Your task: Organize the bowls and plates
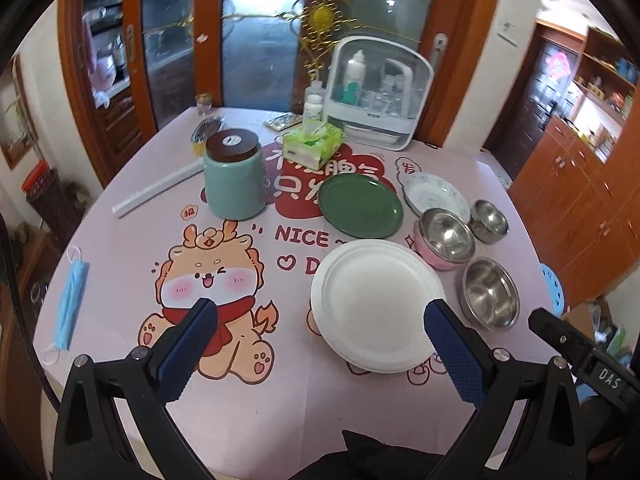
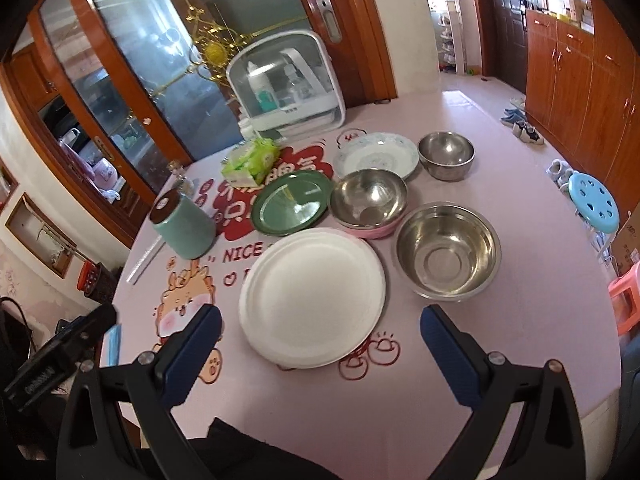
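Observation:
A large white plate (image 1: pixel 378 304) (image 2: pixel 314 296) lies nearest on the pink tablecloth. Behind it are a green plate (image 1: pixel 360 205) (image 2: pixel 292 208) and a white patterned plate (image 1: pixel 436 194) (image 2: pixel 376 154). A steel bowl in a pink shell (image 1: pixel 446 238) (image 2: pixel 368 202), a larger steel bowl (image 1: pixel 490 292) (image 2: pixel 448 250) and a small steel bowl (image 1: pixel 489 221) (image 2: pixel 446 154) stand to the right. My left gripper (image 1: pixel 320 320) is open and empty above the table's near side. My right gripper (image 2: pixel 320 326) is open and empty over the white plate's near edge.
A teal jar with a dark lid (image 1: pixel 234 176) (image 2: pixel 184 224), a tissue pack (image 1: pixel 314 144) (image 2: pixel 252 160) and a white bottle cabinet (image 1: pixel 376 96) (image 2: pixel 288 84) stand further back. A blue face mask (image 1: pixel 70 300) and a white tube (image 1: pixel 158 190) lie left. A blue stool (image 2: pixel 594 202) stands right of the table.

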Tool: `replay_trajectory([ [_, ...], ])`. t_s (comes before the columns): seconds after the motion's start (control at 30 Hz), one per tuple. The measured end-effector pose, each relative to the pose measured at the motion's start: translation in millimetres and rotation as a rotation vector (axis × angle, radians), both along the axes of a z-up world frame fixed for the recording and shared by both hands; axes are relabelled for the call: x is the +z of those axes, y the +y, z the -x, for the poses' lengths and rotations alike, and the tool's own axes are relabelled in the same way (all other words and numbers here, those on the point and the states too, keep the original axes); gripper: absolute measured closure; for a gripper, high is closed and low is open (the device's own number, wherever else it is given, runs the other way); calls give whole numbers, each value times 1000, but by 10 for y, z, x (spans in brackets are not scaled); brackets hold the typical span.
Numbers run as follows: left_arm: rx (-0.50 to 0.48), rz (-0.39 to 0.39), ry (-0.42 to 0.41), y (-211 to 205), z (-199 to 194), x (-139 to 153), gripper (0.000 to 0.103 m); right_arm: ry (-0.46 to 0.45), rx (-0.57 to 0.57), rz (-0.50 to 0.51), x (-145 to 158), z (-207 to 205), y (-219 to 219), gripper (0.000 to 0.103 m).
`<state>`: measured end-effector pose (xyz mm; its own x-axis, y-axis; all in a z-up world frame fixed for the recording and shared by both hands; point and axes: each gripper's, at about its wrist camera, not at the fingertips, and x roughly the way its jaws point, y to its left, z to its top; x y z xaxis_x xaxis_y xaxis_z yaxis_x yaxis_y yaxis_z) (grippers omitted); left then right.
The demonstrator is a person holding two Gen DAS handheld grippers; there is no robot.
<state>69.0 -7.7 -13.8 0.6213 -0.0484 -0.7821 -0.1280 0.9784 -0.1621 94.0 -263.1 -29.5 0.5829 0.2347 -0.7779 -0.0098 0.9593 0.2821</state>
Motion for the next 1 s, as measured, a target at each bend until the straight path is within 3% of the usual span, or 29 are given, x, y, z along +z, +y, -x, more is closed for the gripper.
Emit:
replay_trajectory([
  [0.23, 22, 57, 91, 115, -358, -263, 1, 84, 14, -8, -336, -328, -188, 3],
  [0.63, -55, -4, 295, -138, -1140, -959, 2, 305, -32, -137, -1081, -751, -433, 3],
  [0.8, -57, -23, 381, -208, -1419, -1322, 4, 384, -59, -176, -1347, -891, -516, 19],
  [1.0, -55, -51, 472, -236, -1645, -1712, 25, 460, -51, -202, -1590, -977, -501, 40],
])
